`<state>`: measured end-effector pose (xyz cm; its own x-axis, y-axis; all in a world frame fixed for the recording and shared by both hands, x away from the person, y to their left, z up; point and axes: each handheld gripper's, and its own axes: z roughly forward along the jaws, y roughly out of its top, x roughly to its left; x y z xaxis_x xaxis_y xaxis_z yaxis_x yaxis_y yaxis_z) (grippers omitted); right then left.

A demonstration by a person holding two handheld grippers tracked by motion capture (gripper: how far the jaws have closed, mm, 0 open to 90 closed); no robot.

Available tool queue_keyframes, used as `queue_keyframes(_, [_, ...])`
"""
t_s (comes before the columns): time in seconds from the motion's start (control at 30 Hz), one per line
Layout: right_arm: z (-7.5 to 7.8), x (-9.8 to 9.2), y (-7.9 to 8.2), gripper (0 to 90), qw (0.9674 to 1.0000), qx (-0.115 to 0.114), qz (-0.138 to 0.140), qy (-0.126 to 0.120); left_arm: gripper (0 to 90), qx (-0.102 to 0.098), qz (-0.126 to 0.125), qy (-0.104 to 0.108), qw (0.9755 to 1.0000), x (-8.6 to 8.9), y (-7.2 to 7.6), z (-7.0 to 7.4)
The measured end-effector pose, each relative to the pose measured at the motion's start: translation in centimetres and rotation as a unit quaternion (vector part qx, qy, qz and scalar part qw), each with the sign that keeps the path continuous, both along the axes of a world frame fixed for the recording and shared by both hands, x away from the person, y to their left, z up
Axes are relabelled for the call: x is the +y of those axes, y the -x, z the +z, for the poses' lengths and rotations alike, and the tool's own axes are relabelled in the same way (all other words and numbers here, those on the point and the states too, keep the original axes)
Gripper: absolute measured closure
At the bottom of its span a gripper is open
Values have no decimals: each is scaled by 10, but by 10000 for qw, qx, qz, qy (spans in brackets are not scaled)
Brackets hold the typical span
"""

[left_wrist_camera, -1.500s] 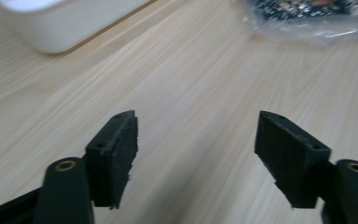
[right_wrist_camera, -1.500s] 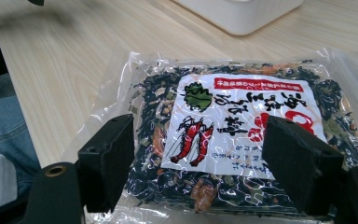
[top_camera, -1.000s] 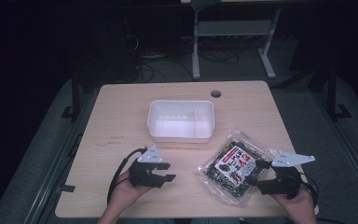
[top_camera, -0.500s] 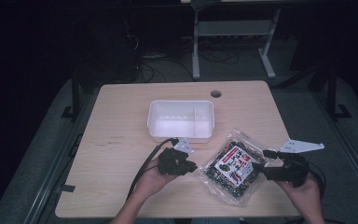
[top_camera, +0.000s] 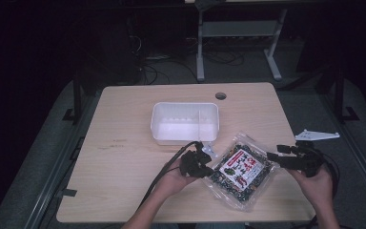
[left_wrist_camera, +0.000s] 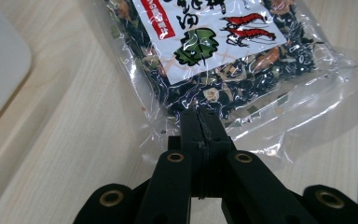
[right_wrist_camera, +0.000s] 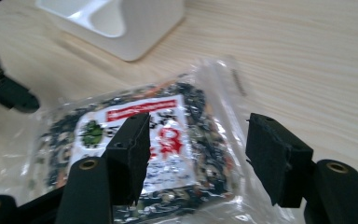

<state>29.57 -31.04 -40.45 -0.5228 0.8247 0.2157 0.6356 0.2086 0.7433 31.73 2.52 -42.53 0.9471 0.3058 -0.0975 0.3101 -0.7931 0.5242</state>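
Left tongs [left_wrist_camera: 199, 114] clamped tight on clear edge of snack bag [top_camera: 240, 169], jaws pressed together. Bag flat on table [top_camera: 124, 157] between both tongs, white tub [top_camera: 185, 122] just beyond. Right tongs [right_wrist_camera: 198, 140] part-open, jaws just closing, straddling bag's far edge, pads not pressing.
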Motion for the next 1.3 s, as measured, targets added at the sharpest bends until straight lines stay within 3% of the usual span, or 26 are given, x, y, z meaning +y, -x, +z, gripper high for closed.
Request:
queue_keyframes(0.23, [-19, -20, -5, 420, 9983, 379, -452, 0, 897, 19, -47, -319, 9995, -7, 0, -10])
queue_keyframes(0.5, [-35, -43, -7, 398, 9926, 766, -921, -195, 898, 18, -52, -295, 9995, -11, -2, -13])
queue_keyframes(0.93, [-51, -45, -14, 434, 9867, 1180, -1075, -311, 898, -37, -63, -272, 9996, -12, -2, -14])
queue_keyframes(1.1, [-55, -44, -15, 529, 9860, 1274, -1006, -392, 898, -49, -64, -262, 9996, -13, -2, -14])
queue_keyframes(1.3, [-52, -44, -11, 812, 9886, 1076, -997, -352, 898, -67, -53, -244, 9997, -13, -2, -14])
